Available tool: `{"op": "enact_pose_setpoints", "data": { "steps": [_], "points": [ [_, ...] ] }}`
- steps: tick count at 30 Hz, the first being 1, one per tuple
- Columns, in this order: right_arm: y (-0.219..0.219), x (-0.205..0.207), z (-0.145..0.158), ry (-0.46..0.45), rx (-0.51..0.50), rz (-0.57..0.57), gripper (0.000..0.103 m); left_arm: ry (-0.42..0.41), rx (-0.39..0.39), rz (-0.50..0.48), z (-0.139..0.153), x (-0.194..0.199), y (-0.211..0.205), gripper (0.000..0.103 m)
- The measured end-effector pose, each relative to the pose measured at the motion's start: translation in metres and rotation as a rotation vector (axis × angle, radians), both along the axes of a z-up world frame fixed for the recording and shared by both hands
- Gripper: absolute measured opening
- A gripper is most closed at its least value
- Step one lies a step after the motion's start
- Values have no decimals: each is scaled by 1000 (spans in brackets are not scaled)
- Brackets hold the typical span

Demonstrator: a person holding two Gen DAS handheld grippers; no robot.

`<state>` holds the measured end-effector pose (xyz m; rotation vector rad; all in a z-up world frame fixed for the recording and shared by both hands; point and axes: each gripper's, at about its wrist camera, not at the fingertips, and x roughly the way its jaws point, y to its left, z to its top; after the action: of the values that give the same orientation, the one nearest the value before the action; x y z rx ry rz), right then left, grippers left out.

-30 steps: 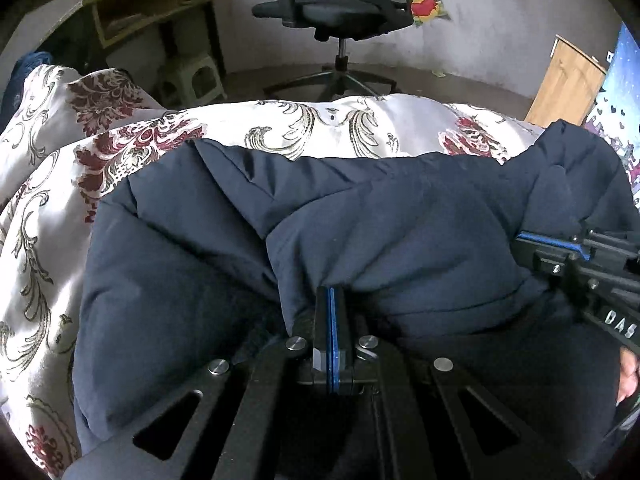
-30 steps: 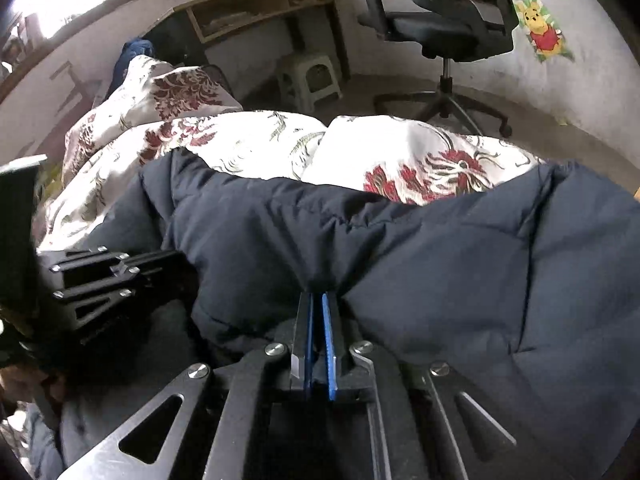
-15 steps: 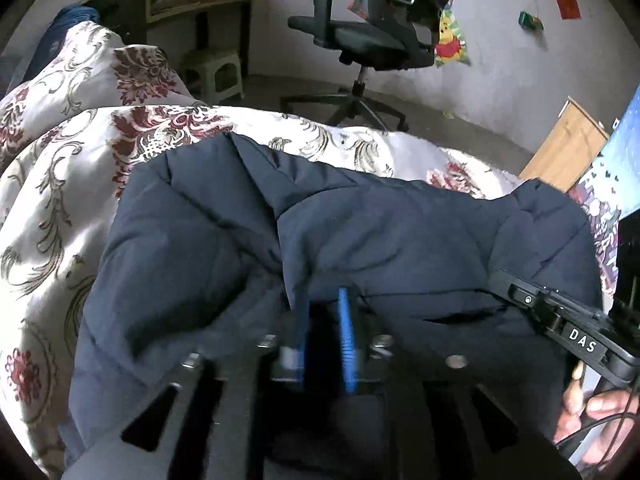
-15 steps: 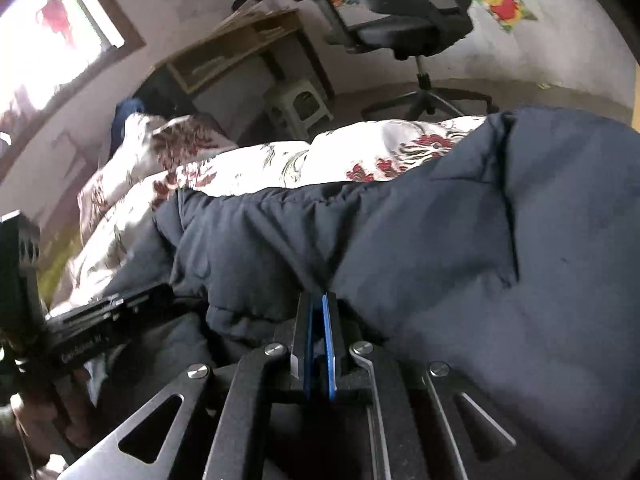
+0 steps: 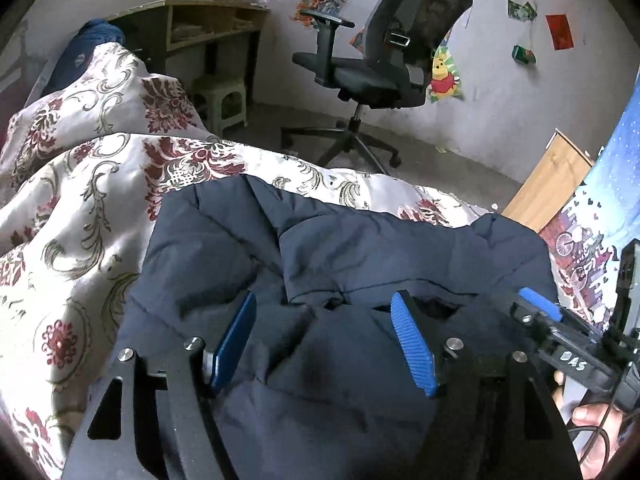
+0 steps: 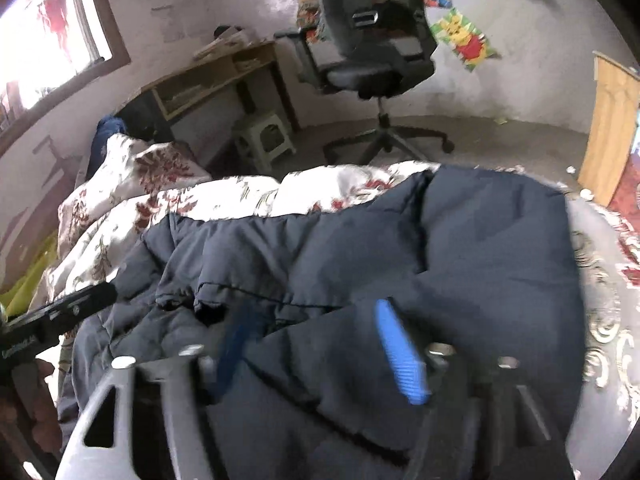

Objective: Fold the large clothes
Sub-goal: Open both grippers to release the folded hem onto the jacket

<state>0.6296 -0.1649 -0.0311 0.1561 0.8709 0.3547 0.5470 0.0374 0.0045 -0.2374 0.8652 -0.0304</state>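
A dark navy padded jacket [image 5: 360, 248] lies folded over on a bed with a white floral quilt [image 5: 80, 208]. It also fills the right wrist view [image 6: 460, 248]. My left gripper [image 5: 324, 320] is open, its blue pads spread just above the jacket's folded edge, holding nothing. My right gripper [image 6: 316, 328] is open too, its pads spread over the jacket and empty; this view is blurred. The right gripper shows at the right edge of the left wrist view [image 5: 560, 340]. The left gripper shows at the left edge of the right wrist view [image 6: 60, 312].
A black office chair [image 5: 380, 64] stands on the floor beyond the bed. A wooden desk [image 5: 200, 24] and a small stool [image 5: 220, 100] stand at the back left. A wooden board [image 5: 548, 184] leans at the right. A window [image 6: 48, 40] is at the left.
Both grippers were shut on the jacket's edge a second ago. The left opened first, then the right; both have let the jacket go and lifted back from it.
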Motion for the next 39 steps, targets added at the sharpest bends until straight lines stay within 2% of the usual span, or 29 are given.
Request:
{"op": "enact_pose_setpoints", "data": {
  "steps": [4,10,15,23,27,30,39],
  "points": [
    [-6,-15,17,-49,3,-40,87,-20,16,18,11,-11,0,89],
    [-11,-41,43,-107,-45,-23,92,-39,6,39,28,-31,0,90],
    [-19,-70,64,-158,-64,-22,94,-81,21,16,45,-54,-8,91],
    [-18,-115,90,-206,-56,-11,96,-142,57,-31,70,-98,-24,91],
    [-20,-139,102,-235,-43,-10,101,-168,67,-29,83,-121,-28,91],
    [-23,-156,109,-257,-48,0,103,-178,68,-17,91,-134,-26,101],
    [-29,-203,126,-281,-27,3,103,-214,41,-46,110,-182,-22,101]
  ]
}}
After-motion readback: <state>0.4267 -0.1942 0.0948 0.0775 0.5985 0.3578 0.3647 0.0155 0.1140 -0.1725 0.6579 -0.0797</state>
